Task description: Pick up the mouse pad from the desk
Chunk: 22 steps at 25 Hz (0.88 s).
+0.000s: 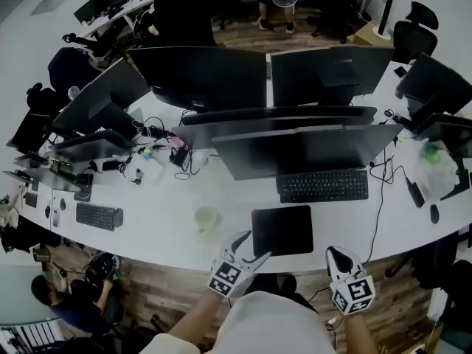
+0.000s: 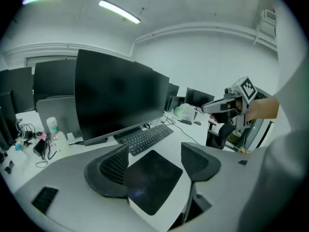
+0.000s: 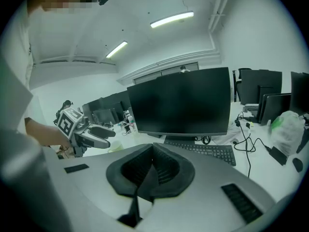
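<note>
The black mouse pad (image 1: 282, 229) lies flat on the white desk (image 1: 169, 231), just in front of the black keyboard (image 1: 322, 186). My left gripper (image 1: 251, 245) is open at the pad's near left corner. In the left gripper view the mouse pad (image 2: 152, 178) shows between the spread fingers (image 2: 112, 167) of the left gripper (image 2: 157, 164), which do not press on it. My right gripper (image 1: 340, 256) hangs off the desk's front edge to the right of the pad. Seen in its own view, the right gripper (image 3: 152, 166) is shut with nothing in it.
Behind the keyboard stands a wide dark monitor (image 1: 302, 150), with more screens beyond. A pale cup (image 1: 206, 218) sits left of the pad, a small keyboard (image 1: 98, 215) further left. A cable (image 1: 380, 205), a mouse (image 1: 434, 213) and a plastic bag (image 1: 436, 167) lie to the right.
</note>
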Available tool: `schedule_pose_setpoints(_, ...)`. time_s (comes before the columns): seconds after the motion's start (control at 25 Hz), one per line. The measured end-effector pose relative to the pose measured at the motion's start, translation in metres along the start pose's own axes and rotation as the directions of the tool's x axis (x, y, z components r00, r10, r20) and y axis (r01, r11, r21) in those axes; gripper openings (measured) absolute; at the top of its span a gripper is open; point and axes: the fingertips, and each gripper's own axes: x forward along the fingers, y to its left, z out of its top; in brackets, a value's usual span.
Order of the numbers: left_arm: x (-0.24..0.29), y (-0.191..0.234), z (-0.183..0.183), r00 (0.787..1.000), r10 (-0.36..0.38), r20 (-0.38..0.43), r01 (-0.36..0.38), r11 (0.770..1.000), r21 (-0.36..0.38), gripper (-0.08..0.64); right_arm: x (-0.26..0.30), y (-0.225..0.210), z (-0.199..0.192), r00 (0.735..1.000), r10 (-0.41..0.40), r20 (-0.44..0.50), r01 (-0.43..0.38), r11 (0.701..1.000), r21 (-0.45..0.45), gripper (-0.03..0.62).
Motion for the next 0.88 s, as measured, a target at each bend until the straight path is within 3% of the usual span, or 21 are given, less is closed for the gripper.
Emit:
schedule_pose_setpoints(0.48,0.086,0.055,-0.09,0.98,-0.059,-0.187,0.066,0.997,0.027,0.401,0.066,0.002,-0.043,0.99,-0.062,-0.13,0.069,0.996,0.052,0.012)
schedule_pose_setpoints(0.68,0.119,0.079,-0.124,0.968,-0.033,-0.247,0.04,0.999,0.024,0.434,0.086,0.001,-0.061,0.983,-0.041,-0.178,0.053,0.997,0.062,0.012)
schedule_pose_setpoints(0.88,0.148,0.092,-0.161,0.941,-0.027,-0.338,0.043,0.998,0.041,0.465,0.104,0.003,-0.067,0.98,-0.002,-0.2,0.015,0.998,0.066,0.012)
